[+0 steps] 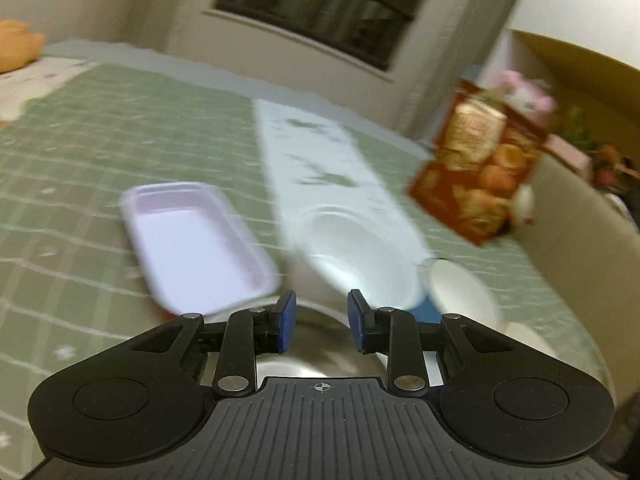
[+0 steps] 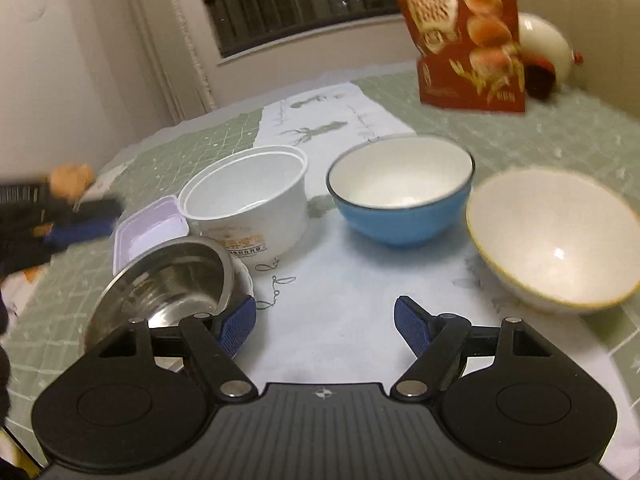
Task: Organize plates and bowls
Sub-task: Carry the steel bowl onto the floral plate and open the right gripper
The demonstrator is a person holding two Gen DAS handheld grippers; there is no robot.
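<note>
A steel bowl point(image 2: 168, 280) lies tilted at the near left, seemingly on a white rim. Beside it stand a lilac rectangular tray point(image 2: 148, 232), a white plastic pot point(image 2: 248, 200), a blue bowl point(image 2: 400, 200) with a white inside, and a cream bowl point(image 2: 556, 240) with a gold rim. My right gripper point(image 2: 324, 324) is open above the white runner, its left pad close to the steel bowl's rim. My left gripper point(image 1: 322, 320) is open with nothing between its pads, over the steel bowl point(image 1: 320, 348). Ahead of it are the tray point(image 1: 196, 240) and the pot point(image 1: 352, 248).
A red snack box point(image 2: 468, 32) stands at the back right, with a white round thing behind it. The table wears a green checked cloth point(image 2: 540, 132) with a white runner point(image 2: 340, 280). My left gripper point(image 2: 76, 224) shows blurred at the left edge. A wall and window lie beyond.
</note>
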